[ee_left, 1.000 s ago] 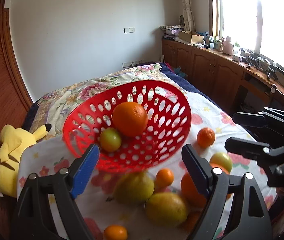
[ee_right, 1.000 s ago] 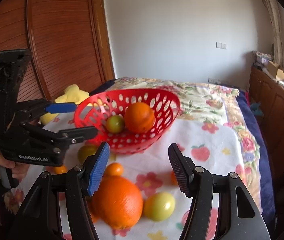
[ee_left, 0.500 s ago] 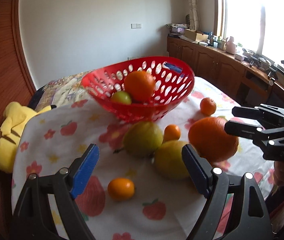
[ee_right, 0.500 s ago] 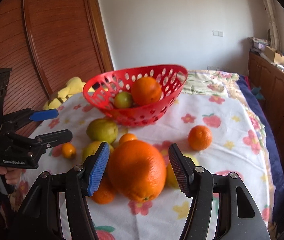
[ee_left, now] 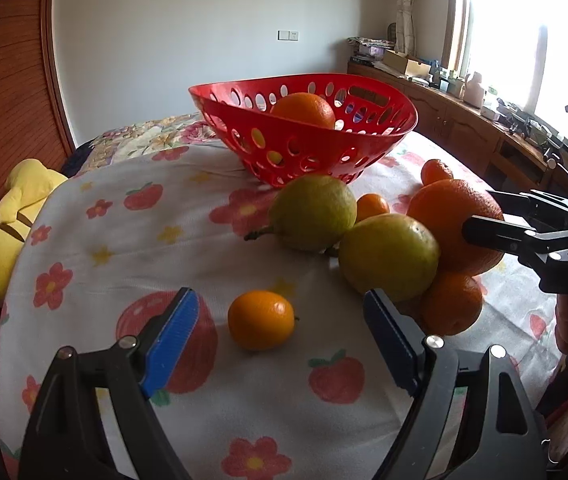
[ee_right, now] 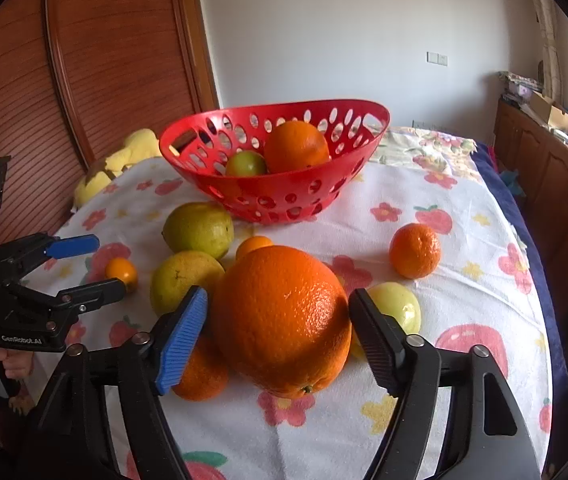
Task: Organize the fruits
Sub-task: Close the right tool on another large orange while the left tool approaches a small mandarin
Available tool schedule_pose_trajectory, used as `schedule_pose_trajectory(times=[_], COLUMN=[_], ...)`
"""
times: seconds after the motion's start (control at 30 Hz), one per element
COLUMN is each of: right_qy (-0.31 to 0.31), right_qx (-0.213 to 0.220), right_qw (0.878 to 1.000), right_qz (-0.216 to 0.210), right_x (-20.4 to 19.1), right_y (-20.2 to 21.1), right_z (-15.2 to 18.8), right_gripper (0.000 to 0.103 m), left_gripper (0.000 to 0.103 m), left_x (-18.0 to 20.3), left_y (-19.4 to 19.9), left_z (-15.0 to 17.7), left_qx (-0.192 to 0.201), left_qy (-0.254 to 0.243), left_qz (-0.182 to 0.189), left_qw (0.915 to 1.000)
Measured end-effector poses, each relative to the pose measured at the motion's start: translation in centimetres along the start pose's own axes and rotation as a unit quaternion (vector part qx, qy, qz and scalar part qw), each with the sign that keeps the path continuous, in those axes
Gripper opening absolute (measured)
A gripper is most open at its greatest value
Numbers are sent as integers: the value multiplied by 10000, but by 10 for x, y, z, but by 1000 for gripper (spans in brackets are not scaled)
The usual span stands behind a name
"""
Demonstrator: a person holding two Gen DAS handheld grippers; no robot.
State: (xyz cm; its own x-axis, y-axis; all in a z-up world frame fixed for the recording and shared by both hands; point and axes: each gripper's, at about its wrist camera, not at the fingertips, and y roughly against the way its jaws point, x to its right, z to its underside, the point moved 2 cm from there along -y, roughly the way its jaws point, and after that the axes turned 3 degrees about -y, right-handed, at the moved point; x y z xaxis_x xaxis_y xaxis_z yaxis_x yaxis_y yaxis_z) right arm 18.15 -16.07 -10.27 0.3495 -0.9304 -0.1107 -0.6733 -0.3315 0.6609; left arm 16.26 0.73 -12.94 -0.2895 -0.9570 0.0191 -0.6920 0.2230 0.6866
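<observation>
Two fruits sit in the basket (ee_right: pixel 188 168); many wait outside. My right gripper (ee_right: pixel 278 326) is opening around the big orange (ee_right: pixel 282 320). My left gripper (ee_left: pixel 280 326) is wide open, holding nothing.

Yellow plush toy (ee_left: pixel 8 216) beside floral cloth (ee_left: pixel 124 248), wooden cabinets (ee_left: pixel 480 136).

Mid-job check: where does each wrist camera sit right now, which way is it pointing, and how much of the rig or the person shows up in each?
Left wrist: on the left gripper, angled down at a small orange citrus fruit on the floral cloth; the right gripper and a hand show at right.
Right wrist: on the right gripper, jaws opening around a large orange, not pressing it; the left gripper and a hand show at left.
Shared: the red perforated plastic basket, the pears, the large orange.
</observation>
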Motion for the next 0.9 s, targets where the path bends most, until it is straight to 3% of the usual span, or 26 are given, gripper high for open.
schedule_pose_trajectory(times=[0.33, 0.57, 0.67, 0.8, 0.9], right_qy=[406, 431, 511, 685, 649], right_qx=[-34, -37, -29, 33, 41], right_qw=[9985, 9983, 9977, 9963, 9965], right_qz=[375, 400, 444, 516, 517], right_x=[-13, -12, -13, -16, -16], right_y=[-15, -18, -18, -15, -13], right_z=[6, 5, 7, 10, 12], right_gripper=[88, 85, 83, 82, 82], left_gripper=[85, 84, 74, 53, 49], left_x=[-7, -7, -7, -8, -9], left_y=[-8, -8, -7, -12, -15], left_z=[12, 13, 11, 8, 7], left_qx=[-74, -109, -67, -186, -314], left_qy=[275, 247, 244, 200, 157], left_qz=[47, -22, -67, -26, -50], left_qw=[9996, 9996, 9997, 9996, 9994])
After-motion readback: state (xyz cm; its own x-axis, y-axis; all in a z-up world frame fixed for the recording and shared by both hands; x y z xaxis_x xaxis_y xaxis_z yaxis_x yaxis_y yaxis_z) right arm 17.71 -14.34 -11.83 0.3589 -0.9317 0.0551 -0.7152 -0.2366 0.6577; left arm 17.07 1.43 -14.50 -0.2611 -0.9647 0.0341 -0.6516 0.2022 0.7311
